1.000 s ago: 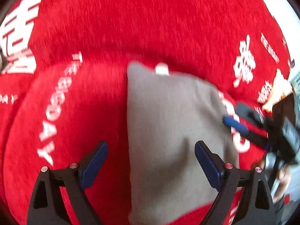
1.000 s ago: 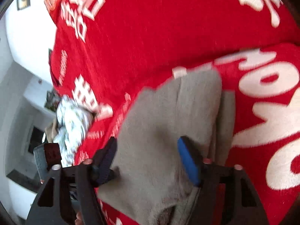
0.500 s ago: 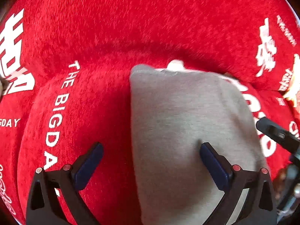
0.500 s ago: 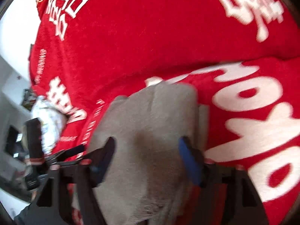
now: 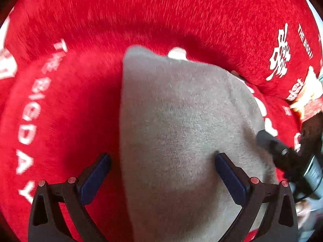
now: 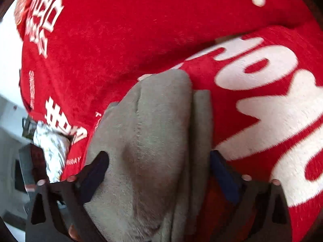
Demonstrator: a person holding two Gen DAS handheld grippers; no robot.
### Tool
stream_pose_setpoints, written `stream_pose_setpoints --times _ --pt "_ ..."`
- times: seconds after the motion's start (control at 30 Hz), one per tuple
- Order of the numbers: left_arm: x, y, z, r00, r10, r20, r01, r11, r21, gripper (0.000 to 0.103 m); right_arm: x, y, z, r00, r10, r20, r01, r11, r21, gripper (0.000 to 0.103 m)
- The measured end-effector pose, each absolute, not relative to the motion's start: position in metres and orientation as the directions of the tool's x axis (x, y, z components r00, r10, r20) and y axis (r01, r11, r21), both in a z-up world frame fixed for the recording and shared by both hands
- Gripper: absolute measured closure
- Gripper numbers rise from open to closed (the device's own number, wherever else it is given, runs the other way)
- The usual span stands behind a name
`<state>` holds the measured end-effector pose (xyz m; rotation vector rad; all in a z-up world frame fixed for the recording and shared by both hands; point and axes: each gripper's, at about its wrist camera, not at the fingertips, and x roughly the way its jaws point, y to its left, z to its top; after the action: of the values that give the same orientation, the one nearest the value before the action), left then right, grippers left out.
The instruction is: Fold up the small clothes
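A folded grey garment [image 5: 181, 131] lies on a red plush cover with white lettering [image 5: 60, 111]. My left gripper [image 5: 162, 168] is open and low over the garment's left edge: its left finger is over the red cover, its right finger rests on the grey fabric. The garment shows in the right wrist view [image 6: 153, 141] as a layered stack with a thinner fold along its right side. My right gripper [image 6: 159, 167] is open and straddles the near end of the garment. The right gripper's finger [image 5: 282, 151] shows at the garment's right edge in the left wrist view.
The red cover rises into a backrest [image 5: 161, 16] just behind the garment. A white patterned bundle [image 6: 52, 147] lies at the cover's left edge. An orange and red item [image 5: 306, 100] sits at the far right. Pale floor and dark furniture show at the left [image 6: 12, 121].
Both grippers have shifted a little over the garment while staying open. The right gripper's finger has moved in against the garment's right edge. The garment has stayed flat.
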<state>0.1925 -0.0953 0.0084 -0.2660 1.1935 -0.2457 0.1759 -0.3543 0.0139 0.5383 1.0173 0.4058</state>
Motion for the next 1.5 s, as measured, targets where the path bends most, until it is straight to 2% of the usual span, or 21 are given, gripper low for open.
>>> stream_pose_setpoints --times 0.13,0.17,0.2,0.23,0.27,0.3,0.37,0.47,0.57,1.5 --pt "0.195 -0.100 0.005 0.352 -0.348 -0.869 0.079 0.936 -0.343 0.000 0.175 -0.335 0.015 0.477 0.499 -0.724 -0.145 0.857 0.495 0.003" --pt "0.196 -0.103 0.005 0.351 -0.349 -0.869 0.089 0.936 -0.340 0.005 0.176 -0.331 0.015 0.481 0.485 -0.730 -0.160 0.867 0.471 0.012" --pt "0.196 -0.106 0.006 0.347 -0.358 -0.867 0.104 0.933 -0.344 0.012 0.176 -0.328 0.015 0.480 0.479 -0.735 -0.168 0.872 0.459 0.026" --pt "0.196 -0.109 0.008 0.349 -0.362 -0.864 0.114 0.932 -0.344 0.018 0.177 -0.327 0.016 0.468 0.503 -0.727 -0.179 0.859 0.479 0.033" --pt "0.195 -0.112 0.011 0.357 -0.353 -0.865 0.116 0.935 -0.334 0.024 0.178 -0.327 0.016 0.453 0.532 -0.715 -0.180 0.840 0.511 0.047" --pt "0.195 -0.113 0.014 0.365 -0.349 -0.863 0.123 0.937 -0.326 0.028 0.177 -0.326 0.017 0.450 0.541 -0.711 -0.181 0.834 0.521 0.052" --pt "0.188 -0.118 0.021 0.402 -0.329 -0.854 0.153 0.944 -0.292 0.038 0.174 -0.321 0.022 0.464 0.518 -0.718 -0.197 0.851 0.487 0.055" --pt "0.181 -0.120 0.032 0.435 -0.318 -0.842 0.169 0.948 -0.271 0.049 0.169 -0.318 0.031 0.477 0.513 -0.713 -0.201 0.854 0.480 0.058" --pt "0.178 -0.122 0.037 0.444 -0.310 -0.840 0.175 0.950 -0.258 0.051 0.163 -0.317 0.039 0.491 0.514 -0.704 -0.213 0.854 0.475 0.058" --pt "0.096 -0.078 0.050 0.482 -0.302 -0.822 0.158 0.953 -0.258 0.051 0.085 -0.271 0.062 0.521 0.487 -0.701 -0.277 0.873 0.401 0.059"
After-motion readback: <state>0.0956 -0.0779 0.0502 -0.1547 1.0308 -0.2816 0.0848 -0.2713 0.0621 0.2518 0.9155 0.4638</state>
